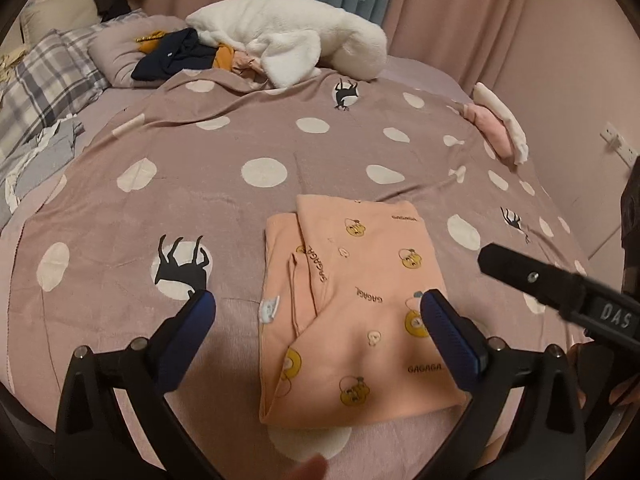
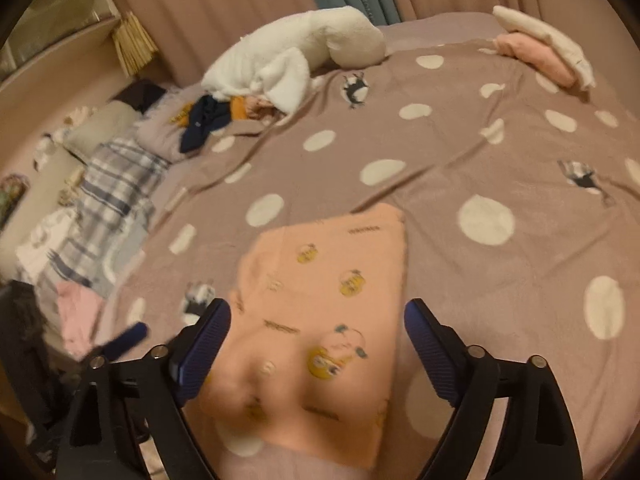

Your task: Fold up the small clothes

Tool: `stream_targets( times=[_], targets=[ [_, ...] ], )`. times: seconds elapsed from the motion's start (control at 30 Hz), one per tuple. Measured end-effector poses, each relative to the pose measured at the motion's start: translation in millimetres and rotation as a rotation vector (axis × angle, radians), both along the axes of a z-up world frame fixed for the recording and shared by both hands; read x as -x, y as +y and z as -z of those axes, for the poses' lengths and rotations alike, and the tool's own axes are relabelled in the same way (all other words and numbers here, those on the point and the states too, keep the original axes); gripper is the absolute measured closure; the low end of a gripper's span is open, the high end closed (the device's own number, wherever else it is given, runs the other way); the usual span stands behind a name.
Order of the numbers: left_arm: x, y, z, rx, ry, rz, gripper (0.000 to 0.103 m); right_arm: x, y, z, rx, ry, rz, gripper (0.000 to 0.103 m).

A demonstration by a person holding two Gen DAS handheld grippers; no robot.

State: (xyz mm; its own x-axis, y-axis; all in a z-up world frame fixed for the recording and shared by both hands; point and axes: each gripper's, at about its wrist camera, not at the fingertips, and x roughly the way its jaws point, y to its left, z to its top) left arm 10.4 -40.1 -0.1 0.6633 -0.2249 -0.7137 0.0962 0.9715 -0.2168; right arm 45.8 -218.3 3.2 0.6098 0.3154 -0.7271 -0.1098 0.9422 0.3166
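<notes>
A folded peach garment [image 1: 356, 292] with yellow bear prints and "GAGAGA" lettering lies flat on the polka-dot bedspread [image 1: 260, 140]. My left gripper [image 1: 316, 300] is open and empty just above its near half, fingers either side. My right gripper [image 2: 318, 312] is open and empty above the same garment [image 2: 320, 304], which looks blurred in the right wrist view. The right gripper's finger [image 1: 532, 276] shows at the right of the left wrist view.
A white fleece heap [image 1: 288, 44] with dark and orange clothes [image 1: 176, 56] lies at the far side. Folded pink and cream clothes [image 1: 500, 124] sit far right. A plaid pillow [image 1: 44, 80] lies on the left. Curtains [image 1: 480, 12] hang behind.
</notes>
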Motion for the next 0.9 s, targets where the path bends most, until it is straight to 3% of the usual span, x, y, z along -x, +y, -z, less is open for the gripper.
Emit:
stream_targets(
  times=[0.13,0.23,0.7,0.9],
  targets=[
    [16,-6,-3,-0.031,-0.009,0.004,0.000,10,4,2,0.102,0.026,0.017,0.005],
    [25,-8,-5,-0.028,-0.002,0.006,0.000,19,-3,4,0.088,0.048,0.045,0.001],
    [65,13,-10,-0.009,-0.011,-0.074,0.000,60,-14,9,0.170,0.088,0.144,0.001],
    [73,6,-9,-0.040,-0.005,-0.065,0.000,66,-13,9,0.165,0.092,0.148,0.001]
  ],
)
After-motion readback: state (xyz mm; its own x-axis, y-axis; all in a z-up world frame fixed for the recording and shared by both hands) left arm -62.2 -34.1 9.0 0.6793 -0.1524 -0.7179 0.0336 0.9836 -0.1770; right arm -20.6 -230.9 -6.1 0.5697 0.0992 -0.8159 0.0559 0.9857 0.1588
